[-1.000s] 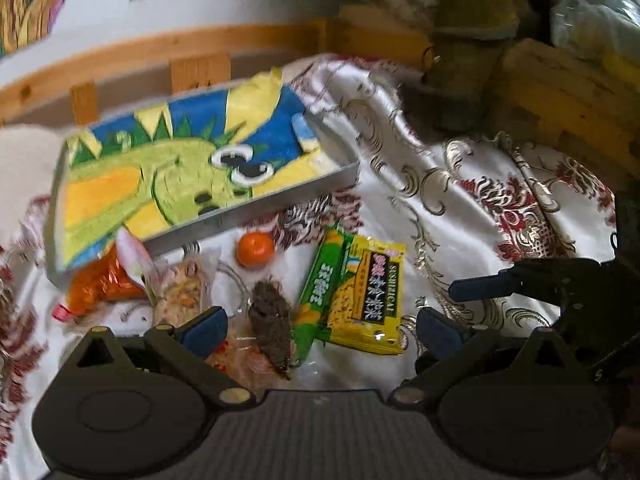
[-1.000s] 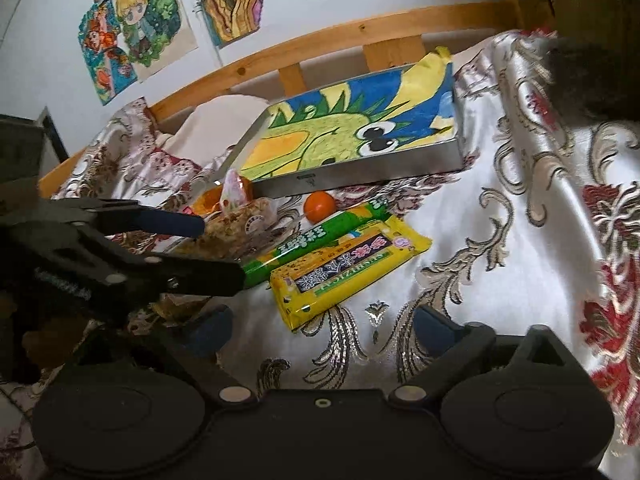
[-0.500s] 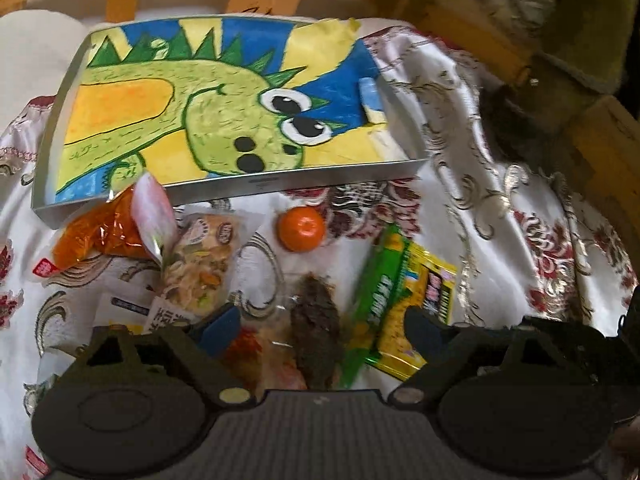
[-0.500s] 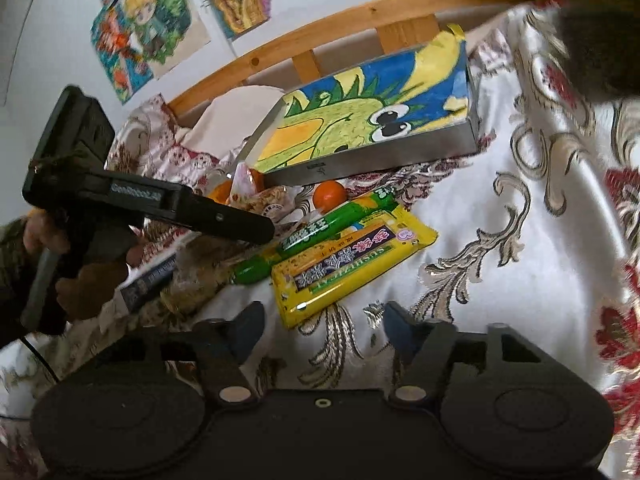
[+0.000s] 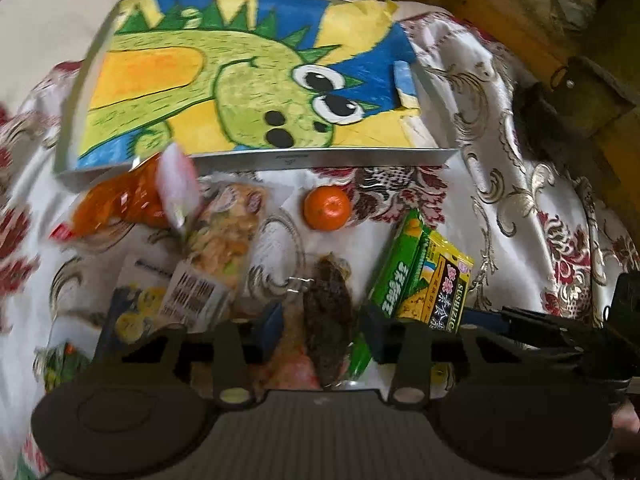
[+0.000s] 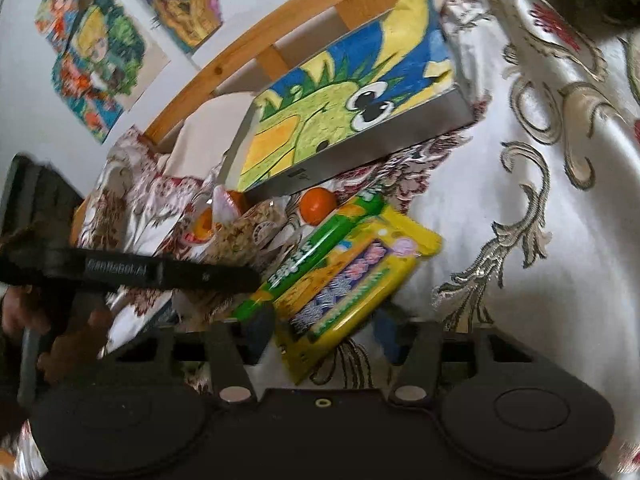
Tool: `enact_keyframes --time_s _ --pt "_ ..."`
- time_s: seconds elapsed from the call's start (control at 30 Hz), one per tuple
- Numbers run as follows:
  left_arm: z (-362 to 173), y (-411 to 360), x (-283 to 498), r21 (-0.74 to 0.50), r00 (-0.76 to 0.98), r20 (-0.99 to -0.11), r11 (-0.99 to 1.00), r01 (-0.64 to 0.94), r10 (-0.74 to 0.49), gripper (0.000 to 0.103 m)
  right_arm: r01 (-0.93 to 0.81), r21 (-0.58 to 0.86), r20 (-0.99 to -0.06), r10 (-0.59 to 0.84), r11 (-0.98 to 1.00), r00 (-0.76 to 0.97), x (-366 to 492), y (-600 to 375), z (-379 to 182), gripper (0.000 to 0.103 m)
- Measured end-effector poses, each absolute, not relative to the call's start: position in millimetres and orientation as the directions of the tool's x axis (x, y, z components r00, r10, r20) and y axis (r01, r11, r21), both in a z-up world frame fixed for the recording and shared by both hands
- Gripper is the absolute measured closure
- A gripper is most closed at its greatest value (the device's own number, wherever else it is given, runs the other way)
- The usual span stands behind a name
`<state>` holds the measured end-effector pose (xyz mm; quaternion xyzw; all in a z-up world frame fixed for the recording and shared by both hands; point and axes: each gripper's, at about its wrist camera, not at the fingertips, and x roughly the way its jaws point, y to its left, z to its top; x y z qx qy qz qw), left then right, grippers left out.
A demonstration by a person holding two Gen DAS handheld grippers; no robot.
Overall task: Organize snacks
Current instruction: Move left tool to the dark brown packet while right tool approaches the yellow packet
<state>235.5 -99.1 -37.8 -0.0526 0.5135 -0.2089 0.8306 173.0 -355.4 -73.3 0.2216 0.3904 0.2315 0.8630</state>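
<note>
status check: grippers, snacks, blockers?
Left gripper closing around dark snack pack. Right gripper closing around yellow snack pack. Dinosaur box holds no snacks yet. Nothing blocking.

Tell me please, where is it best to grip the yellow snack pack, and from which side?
Grip the yellow snack pack across its narrow width at the near end. It lies flat and long, pointing toward the right gripper, whose closing jaws already straddle it; the green pack crowds its left edge.
</note>
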Motion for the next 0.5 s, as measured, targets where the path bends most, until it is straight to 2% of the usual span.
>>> enact_keyframes --time_s 0.13,0.3,0.5 --pt "-34.7 -93.4 218.5 -0.299 0.421 -0.821 0.919 0.259 -0.386 0.065 -0.191 0.603 -0.567 0.584 0.775 0.581 167.2 -356.8 -75.8 0.069" --pt "-33.8 -90.6 194.3 -0.340 0.400 -0.814 0.904 0.258 -0.420 0.065 -0.217 0.630 -0.560 0.630 0.745 0.537 151.5 -355.3 -71.6 0.073" --pt "-44.6 -89.6 182.7 -0.341 0.378 -0.824 0.903 0.261 -0.421 0.063 -0.198 0.637 -0.591 0.636 0.745 0.496 149.7 -347.3 -81.8 0.062"
